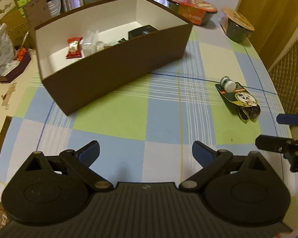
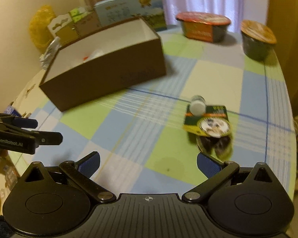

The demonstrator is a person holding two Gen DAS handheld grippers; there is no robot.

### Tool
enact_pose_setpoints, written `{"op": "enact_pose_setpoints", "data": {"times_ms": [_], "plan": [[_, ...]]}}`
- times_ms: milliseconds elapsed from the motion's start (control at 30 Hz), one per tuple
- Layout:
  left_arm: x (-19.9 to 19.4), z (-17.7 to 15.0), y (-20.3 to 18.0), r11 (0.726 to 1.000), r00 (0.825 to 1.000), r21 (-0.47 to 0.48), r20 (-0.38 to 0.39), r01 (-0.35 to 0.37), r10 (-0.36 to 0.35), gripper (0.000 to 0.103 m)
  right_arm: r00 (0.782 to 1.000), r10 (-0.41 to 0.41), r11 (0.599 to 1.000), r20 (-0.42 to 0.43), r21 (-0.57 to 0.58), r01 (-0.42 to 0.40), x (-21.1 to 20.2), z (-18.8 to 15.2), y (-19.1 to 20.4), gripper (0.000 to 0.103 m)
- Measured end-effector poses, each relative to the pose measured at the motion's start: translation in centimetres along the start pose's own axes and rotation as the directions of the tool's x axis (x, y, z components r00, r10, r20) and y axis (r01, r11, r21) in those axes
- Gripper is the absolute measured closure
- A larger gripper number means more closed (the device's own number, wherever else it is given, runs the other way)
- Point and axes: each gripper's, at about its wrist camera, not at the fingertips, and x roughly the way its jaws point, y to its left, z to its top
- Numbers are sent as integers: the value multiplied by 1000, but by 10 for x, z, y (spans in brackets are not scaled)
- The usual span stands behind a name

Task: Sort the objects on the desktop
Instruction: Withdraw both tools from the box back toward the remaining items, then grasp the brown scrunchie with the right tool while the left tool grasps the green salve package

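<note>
A brown cardboard box with a white inside stands on the checked tablecloth; it also shows in the right wrist view. Inside lie a red snack packet, clear wrappers and a black item. A small white-capped bottle rests on a green packet at the right; both show in the right wrist view, the bottle on the packet. My left gripper is open and empty above the cloth. My right gripper is open and empty, short of the packet.
Two instant noodle bowls stand at the far right of the table. Cartons and bags crowd the far left. A woven chair back stands beyond the right table edge. The other gripper shows at each view's side.
</note>
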Motion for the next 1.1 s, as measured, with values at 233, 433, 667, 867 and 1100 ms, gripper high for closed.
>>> {"op": "enact_pose_setpoints", "data": {"times_ms": [233,433,667,867,1100], "plan": [[18,8,-14,998,999,50,-11,38,-38,5,996,-88,989,-7,120,88,3,-9,-29,2],[37,20,-31,992,997,101,-23,71,-69,6,984,-176,975,20,140,172,8,-17,-54,2],[69,37,-51,985,996,150,-36,88,-84,7,976,-216,973,35,96,211,29,-26,-62,4],[98,55,-63,981,995,168,-57,94,-86,7,975,-216,973,47,94,211,45,-23,-68,23],[118,68,-75,973,993,205,-76,106,-93,8,972,-225,973,73,61,221,65,-12,-71,34]]}}
